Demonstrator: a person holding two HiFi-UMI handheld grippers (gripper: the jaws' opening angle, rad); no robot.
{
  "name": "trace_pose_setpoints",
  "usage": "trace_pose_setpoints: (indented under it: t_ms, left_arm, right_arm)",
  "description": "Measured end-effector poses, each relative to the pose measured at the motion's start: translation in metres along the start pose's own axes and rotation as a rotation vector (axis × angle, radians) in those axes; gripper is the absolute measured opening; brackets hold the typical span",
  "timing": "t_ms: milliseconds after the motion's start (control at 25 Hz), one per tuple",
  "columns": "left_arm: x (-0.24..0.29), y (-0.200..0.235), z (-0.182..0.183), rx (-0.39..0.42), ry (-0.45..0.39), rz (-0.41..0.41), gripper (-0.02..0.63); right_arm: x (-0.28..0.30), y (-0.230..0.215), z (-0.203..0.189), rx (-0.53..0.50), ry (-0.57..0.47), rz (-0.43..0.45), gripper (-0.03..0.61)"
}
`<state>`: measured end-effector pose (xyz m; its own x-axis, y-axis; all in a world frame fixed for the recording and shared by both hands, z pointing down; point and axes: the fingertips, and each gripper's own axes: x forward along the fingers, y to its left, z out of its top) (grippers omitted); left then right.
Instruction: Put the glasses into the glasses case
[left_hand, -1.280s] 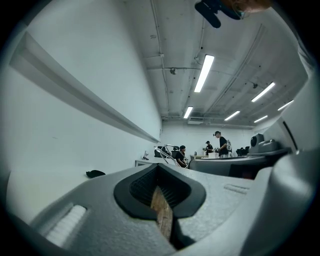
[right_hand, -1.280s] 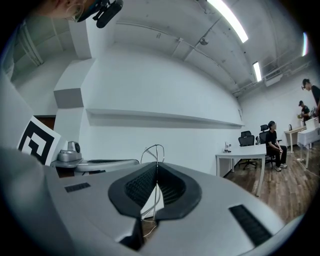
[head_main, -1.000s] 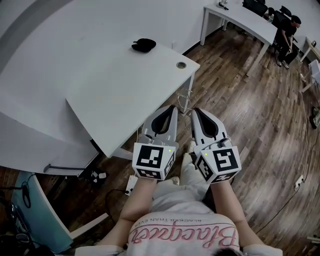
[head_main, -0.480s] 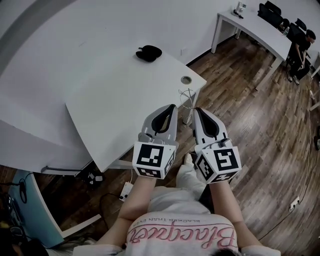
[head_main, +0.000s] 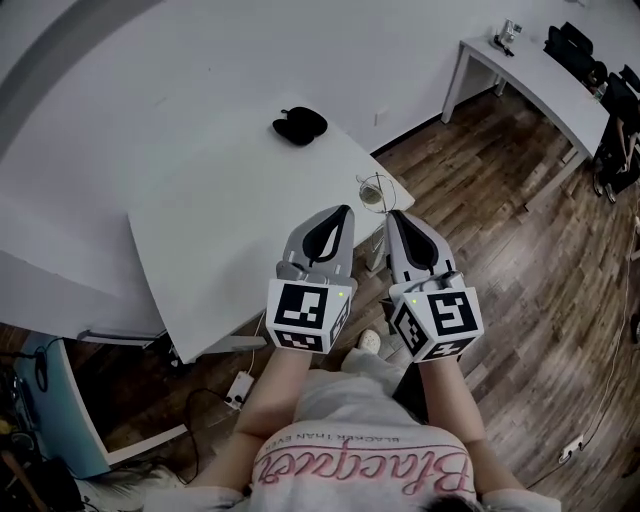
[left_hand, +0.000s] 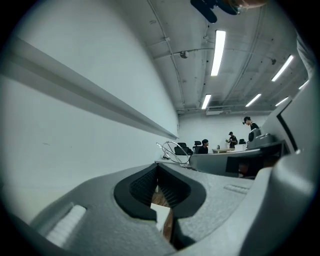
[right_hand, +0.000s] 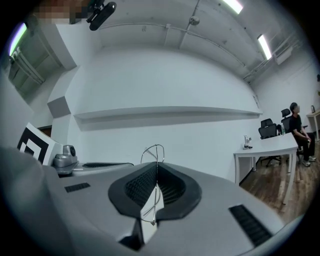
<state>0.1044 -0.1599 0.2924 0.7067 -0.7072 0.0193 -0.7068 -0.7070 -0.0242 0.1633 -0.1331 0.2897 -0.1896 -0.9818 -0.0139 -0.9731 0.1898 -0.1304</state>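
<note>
Over on the left, the white tabletop (head_main: 220, 230) carries the black case (head_main: 299, 125) near its far edge, by the wall. I cannot tell from here whether the case lies open or shut. Nothing has gone into it yet, as far as I can see.

Next comes the left claw (head_main: 345, 212), held over the near corner of the tabletop. Its own view shows the claw (left_hand: 157, 167) closed with nothing between the jaws, only floor showing through the gap below them.

Just beyond the two tips are the glasses (head_main: 372, 188), a thin wire frame at the tabletop's corner, well apart from the case. The left gripper view catches the glasses (left_hand: 175, 151) as a wire loop off to its right.

On the right, the right claw (head_main: 392, 216) has them. In its own view the claw (right_hand: 156, 167) is clamped on the glasses (right_hand: 152, 152), the wire running down between the pads and one lens loop standing up above the tips.

So I'd judge the pick-up is done and the rest is left: carry the glasses across to the case, get it open if it isn't, lay them inside and let go.
</note>
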Motion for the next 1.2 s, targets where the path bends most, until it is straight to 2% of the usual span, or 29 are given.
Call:
trace_pose_setpoints:
  t_ms: [240, 440, 880, 1200]
  left_arm:
    - [0.047, 0.014, 0.000, -0.009, 0.001, 0.082, 0.006]
    - [0.074, 0.029, -0.005, -0.007, 0.020, 0.120, 0.006]
    - [0.121, 0.097, -0.009, -0.009, 0.025, 0.231, 0.006]
    - [0.172, 0.162, -0.017, -0.013, 0.037, 0.271, 0.006]
  right_arm:
    - [0.039, -0.035, -0.003, 0.007, 0.027, 0.078, 0.012]
    - [0.072, -0.047, -0.004, 0.004, 0.042, 0.138, 0.012]
    - [0.155, -0.057, -0.010, -0.026, 0.071, 0.222, 0.012]
    - [0.234, -0.064, -0.015, -0.042, 0.108, 0.261, 0.012]
